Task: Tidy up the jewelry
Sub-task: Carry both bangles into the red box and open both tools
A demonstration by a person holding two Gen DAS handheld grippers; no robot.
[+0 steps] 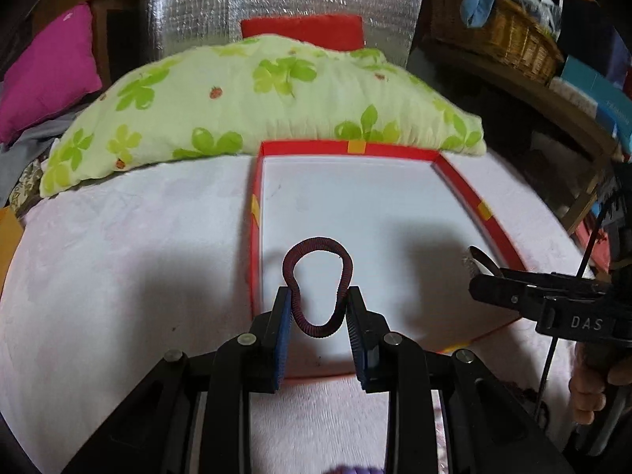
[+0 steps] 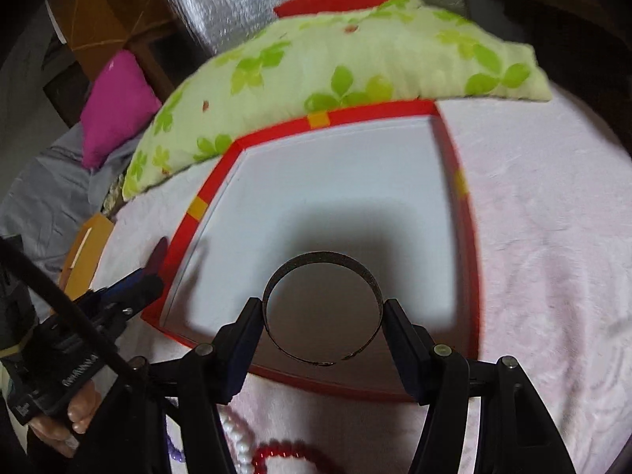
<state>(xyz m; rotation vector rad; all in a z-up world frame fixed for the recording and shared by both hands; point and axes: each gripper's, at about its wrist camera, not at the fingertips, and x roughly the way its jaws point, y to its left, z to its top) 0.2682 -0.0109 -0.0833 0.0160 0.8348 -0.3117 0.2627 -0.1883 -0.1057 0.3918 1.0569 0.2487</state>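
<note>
- The left gripper [image 1: 319,308] pinches a dark red stretchy bracelet [image 1: 317,288]. Its two blue pads [image 1: 281,339] press the sides of the loop, so the loop is squashed into a pear shape.
- The bracelet hangs in the air over the near part of a red box [image 1: 476,193]. The box floor is white and bare.
- The right gripper [image 2: 322,314] holds a dark round bangle [image 2: 322,314]. One black finger [image 2: 247,328] touches each side of the ring. The jaws stand partly apart, with the ring filling the gap.
- The bangle is also over the near part of the red box, above a dark shadow on the white floor.
- The box has small orange patches on its red walls. It sits on a pale pink cloth [image 1: 118,276].
- Behind the box lies a green pillow [image 1: 256,102] with leaf shapes on it. It touches the far wall of the box.
- A pink cushion [image 1: 47,71] sits far off to the left. A woven basket [image 1: 501,39] sits up on the right.
- In the right wrist view, a white bead string [image 2: 237,438] and a red bead bracelet [image 2: 284,452] lie on the cloth, close to the camera, outside the box. A bit of purple beads [image 2: 173,450] shows there too.
- A hand [image 2: 67,418] grips the left tool's handle in that view.
</note>
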